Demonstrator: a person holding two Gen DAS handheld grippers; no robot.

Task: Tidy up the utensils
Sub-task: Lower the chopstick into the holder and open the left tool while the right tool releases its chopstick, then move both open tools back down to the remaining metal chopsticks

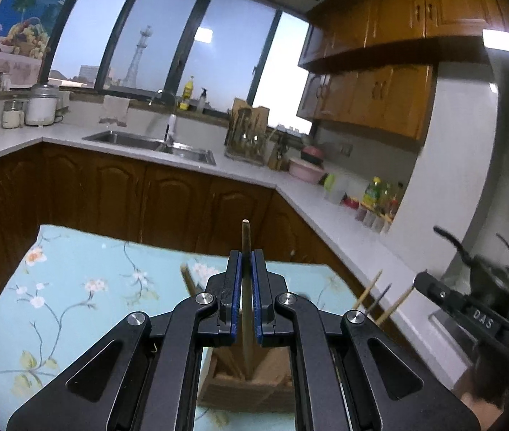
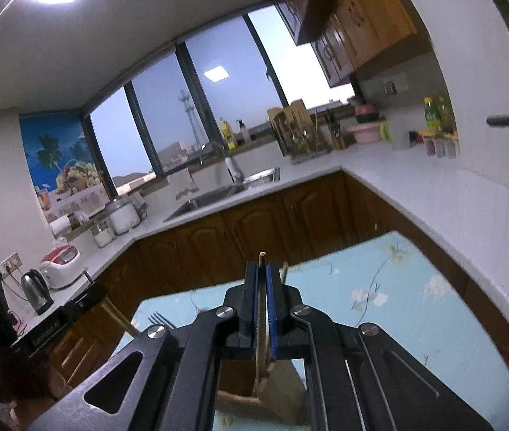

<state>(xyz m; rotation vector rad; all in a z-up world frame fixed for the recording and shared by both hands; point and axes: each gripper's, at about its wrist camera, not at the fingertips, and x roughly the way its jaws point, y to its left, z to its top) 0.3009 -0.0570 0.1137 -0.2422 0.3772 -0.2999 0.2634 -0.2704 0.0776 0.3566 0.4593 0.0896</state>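
My left gripper (image 1: 247,256) is shut on a wooden chopstick (image 1: 244,237) that stands upright, its lower end in a wooden utensil holder (image 1: 243,380) on the floral cloth. Another chopstick (image 1: 187,280) leans out to the left. My right gripper (image 2: 261,269) is shut on a second wooden chopstick (image 2: 262,256), also upright over the wooden holder (image 2: 272,391). A metal fork (image 2: 159,320) shows at the left in the right wrist view. Chopstick tips (image 1: 371,289) and the other gripper (image 1: 470,314) show at the right of the left wrist view.
The table wears a light blue floral cloth (image 1: 74,287). A white counter (image 1: 254,165) runs round the room with a sink (image 1: 154,143), a utensil rack (image 1: 247,136), a pink bowl (image 1: 305,168) and bottles (image 1: 380,197). A kettle (image 2: 37,291) and rice cooker (image 2: 62,265) stand left.
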